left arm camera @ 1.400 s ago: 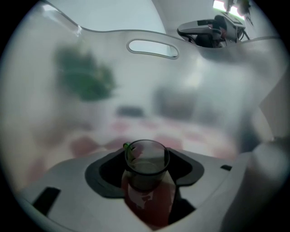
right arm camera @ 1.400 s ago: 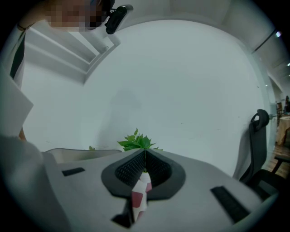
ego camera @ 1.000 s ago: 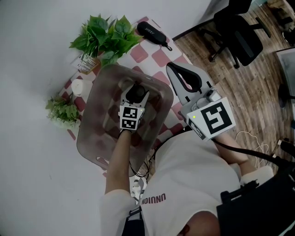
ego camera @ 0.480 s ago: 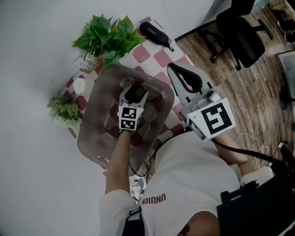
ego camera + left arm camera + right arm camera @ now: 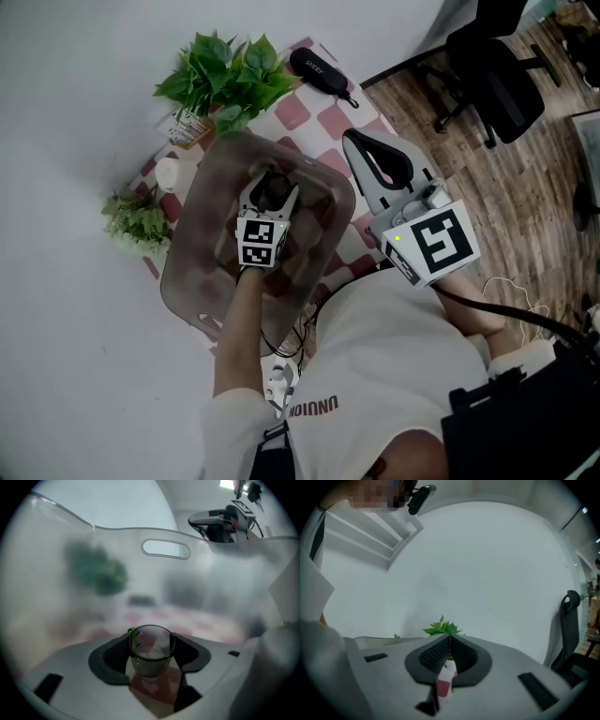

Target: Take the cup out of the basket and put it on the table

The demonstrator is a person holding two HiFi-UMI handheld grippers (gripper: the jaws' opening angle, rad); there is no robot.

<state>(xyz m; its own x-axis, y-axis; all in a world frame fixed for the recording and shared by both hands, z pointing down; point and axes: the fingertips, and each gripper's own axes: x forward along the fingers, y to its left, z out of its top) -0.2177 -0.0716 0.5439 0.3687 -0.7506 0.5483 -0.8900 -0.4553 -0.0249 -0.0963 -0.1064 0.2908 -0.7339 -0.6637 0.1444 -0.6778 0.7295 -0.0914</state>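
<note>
A: Left tongs [image 5: 270, 192], state?

B: Grasping the cup [image 5: 151, 654]. In the left gripper view both dark pads sit against the glass wall, one on each side, with the cup dead centre between them.

A: Cup orientation?

B: Upright, mouth up, clear glass, with a small green spot on the rim by the left pad. It sits at the tips of the tongs, not deep in the throat.

A: Where is it overall?

B: Inside the basket [image 5: 192, 267]. The left tongs reach down into the basket from the person's side, and the translucent wall with its handle slot rises just beyond the cup. I can't tell whether the cup base touches the basket floor.

A: Right tongs [image 5: 449, 644]?

B: Clenched, tips meeting, nothing held. They are outside the basket, to the right of the left tongs, next to the basket's right rim.

A: What's under them?

B: The checkered cloth [image 5: 323, 117]; it shows through the gap below the closed tips in the right gripper view. The leafy plant [image 5: 225, 80] is well beyond the tips of both tongs.

A: Anything else?

B: A black case [image 5: 319, 67] on the far end of the cloth, past the right tongs. The basket sits on the cloth, and the cloth on the white surface [image 5: 75, 319]. The cup is well apart from the right tongs, with the basket wall between them.
</note>
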